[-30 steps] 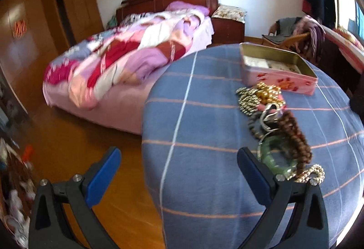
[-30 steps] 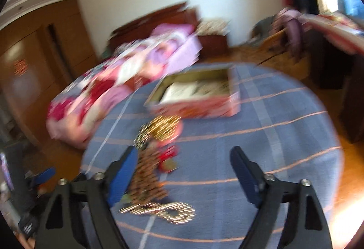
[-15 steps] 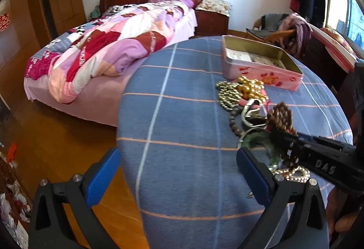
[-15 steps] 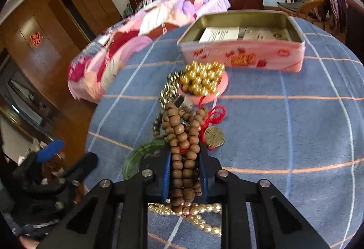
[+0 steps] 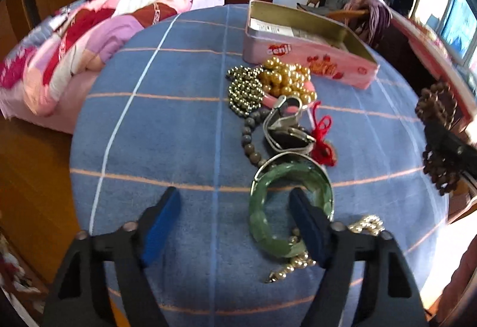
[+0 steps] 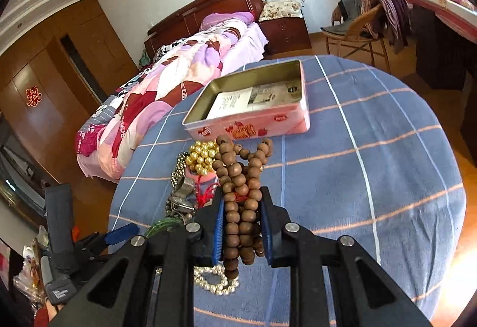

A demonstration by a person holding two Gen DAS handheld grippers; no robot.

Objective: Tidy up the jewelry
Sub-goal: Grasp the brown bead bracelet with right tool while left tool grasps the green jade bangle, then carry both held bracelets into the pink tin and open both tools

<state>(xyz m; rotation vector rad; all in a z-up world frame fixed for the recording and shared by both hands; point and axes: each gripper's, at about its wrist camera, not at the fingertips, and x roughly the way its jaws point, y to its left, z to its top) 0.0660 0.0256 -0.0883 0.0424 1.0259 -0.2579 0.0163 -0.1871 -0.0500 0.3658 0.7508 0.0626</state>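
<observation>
My right gripper (image 6: 242,201) is shut on a brown wooden bead string (image 6: 240,192) and holds it above the blue checked table (image 6: 372,177); the beads also show at the right edge of the left wrist view (image 5: 436,106). An open pink tin (image 6: 256,106) stands behind, also in the left wrist view (image 5: 307,49). My left gripper (image 5: 235,207) is open, its right finger over a green bangle (image 5: 286,204). Gold beads (image 5: 283,76), dark metal beads (image 5: 244,91), a silver clasp piece (image 5: 283,124), a red cord charm (image 5: 323,142) and a pearl string (image 6: 214,282) lie on the table.
A bed (image 6: 167,88) with a patchwork quilt stands left of the table. A wicker chair with clothes (image 6: 366,25) is at the back right. A dark cabinet (image 6: 441,58) stands at the right. The table's edge drops to wooden floor on the left (image 5: 29,177).
My right gripper has lifted the brown bead string off the pile and moved it up and right. My left gripper has moved in over the table toward the green bangle.
</observation>
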